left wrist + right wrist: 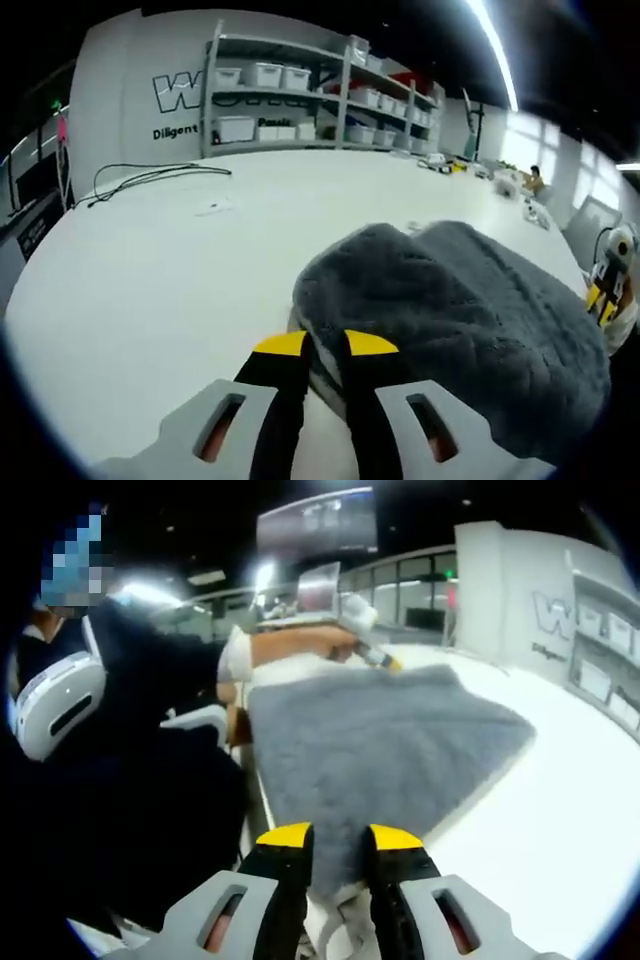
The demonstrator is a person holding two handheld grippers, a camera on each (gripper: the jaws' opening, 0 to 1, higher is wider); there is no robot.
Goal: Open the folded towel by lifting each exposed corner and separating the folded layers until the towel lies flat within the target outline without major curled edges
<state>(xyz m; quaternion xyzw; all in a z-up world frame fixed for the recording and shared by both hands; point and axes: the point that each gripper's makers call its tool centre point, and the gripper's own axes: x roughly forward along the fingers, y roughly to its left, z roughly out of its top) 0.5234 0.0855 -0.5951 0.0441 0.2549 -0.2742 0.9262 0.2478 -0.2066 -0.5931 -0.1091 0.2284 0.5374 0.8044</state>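
Grey plush microfibre towel (470,320), lying on the broad white bench (160,270). In the left gripper view it fills the lower right of the frame, bunched into two rounded lobes; in the right gripper view (370,750) it spreads as a flatter sheet across the centre, drawn to a point at centre right.

White bench: open surface runs to the upper left in the left gripper view, and along the right side of the right gripper view, giving free room for spreading. Its near edge passes down the left of the towel in the right gripper view, so that side offers little margin. No target outline can be made out.

Left claw (325,345), yellow-tipped: jaws nearly together, pinching the near edge of the towel, which extends away and rightward. It also appears at top centre of the right gripper view (385,662), at the towel's far corner.

Right claw (335,840): jaws close on the near hem, cloth between them.

Judgement: the two claws hold opposite ends, so drawing them apart along that line should tension the layers.
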